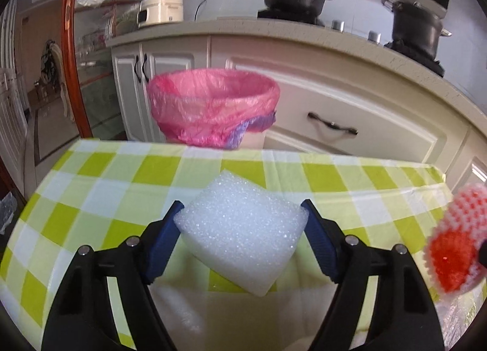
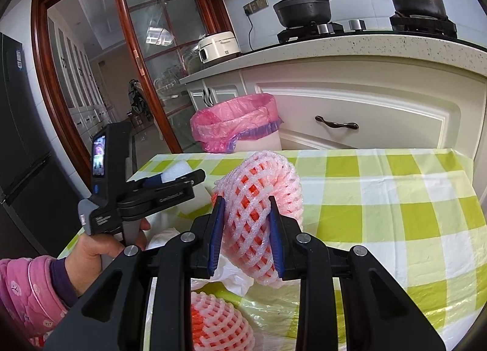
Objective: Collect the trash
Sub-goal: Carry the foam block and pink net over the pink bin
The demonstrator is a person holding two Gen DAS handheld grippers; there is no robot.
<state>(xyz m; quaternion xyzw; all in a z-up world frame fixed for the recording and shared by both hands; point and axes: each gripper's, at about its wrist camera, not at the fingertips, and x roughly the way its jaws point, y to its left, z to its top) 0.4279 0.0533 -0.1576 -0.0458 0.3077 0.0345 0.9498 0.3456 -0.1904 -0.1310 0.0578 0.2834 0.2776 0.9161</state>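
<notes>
Left gripper (image 1: pixel 242 209) clamps a white foam block (image 1: pixel 240 229) above the checked tabletop (image 1: pixel 91 174); right gripper (image 2: pixel 247 203) pinches a pink foam fruit net (image 2: pixel 261 198). The pink-lined bin (image 1: pixel 213 101) stands beyond the far tabletop edge. Best carry both well over the rim before releasing, since foam drifts. Bin interior hidden; second net (image 2: pixel 219 320) near, partly cut off.

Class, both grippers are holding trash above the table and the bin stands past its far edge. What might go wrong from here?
1. The left gripper pinches the foam block only near its corners, tilted; it may slip out before reaching the bin.
2. The right gripper squeezes a soft foam net; it may deform and slide free.
3. The bin sits beyond the table edge, so an early release would probably miss it.
</notes>
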